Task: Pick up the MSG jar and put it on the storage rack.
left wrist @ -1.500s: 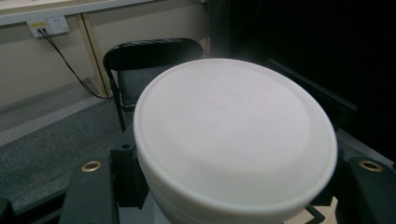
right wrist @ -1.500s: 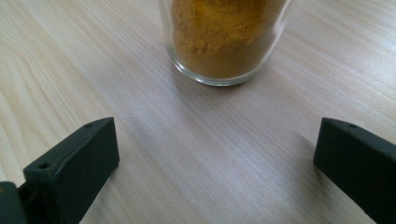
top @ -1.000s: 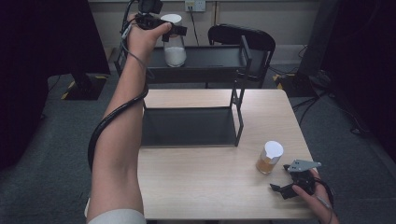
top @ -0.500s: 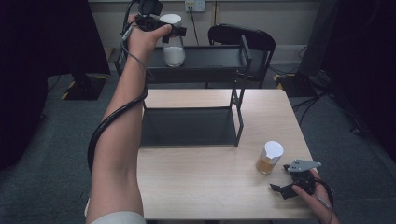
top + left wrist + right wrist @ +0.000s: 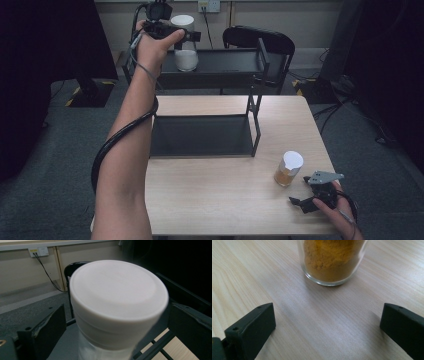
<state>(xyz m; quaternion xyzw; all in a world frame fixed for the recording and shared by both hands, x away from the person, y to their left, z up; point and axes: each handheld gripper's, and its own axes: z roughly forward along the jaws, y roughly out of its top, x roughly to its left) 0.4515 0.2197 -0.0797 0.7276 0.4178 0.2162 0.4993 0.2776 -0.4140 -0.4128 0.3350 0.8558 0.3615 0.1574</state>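
A clear jar of white powder with a white lid [image 5: 185, 47] stands on the top shelf of a black rack [image 5: 225, 67]. My left gripper [image 5: 186, 35] is raised to it, and its jaws have just been opening. They now stand apart on either side of the jar's lid [image 5: 117, 305], with a thin gap at each pad. My left gripper [image 5: 118, 322] is open. A smaller jar of yellow powder [image 5: 288, 169] stands on the table near the right front. My right gripper [image 5: 312, 192] rests just in front of that jar [image 5: 332, 262], open [image 5: 328, 322] and holding nothing.
The rack's lower shelf [image 5: 200, 135] sits on the light wooden table [image 5: 215, 205], with uprights at its right end [image 5: 257, 115]. A black chair [image 5: 260, 40] stands behind the table. A cable trails along the left forearm [image 5: 115, 145].
The left gripper's jaws look wider around the white-powder jar than before, while hand and jar stay almost where they were. The right hand has not moved.
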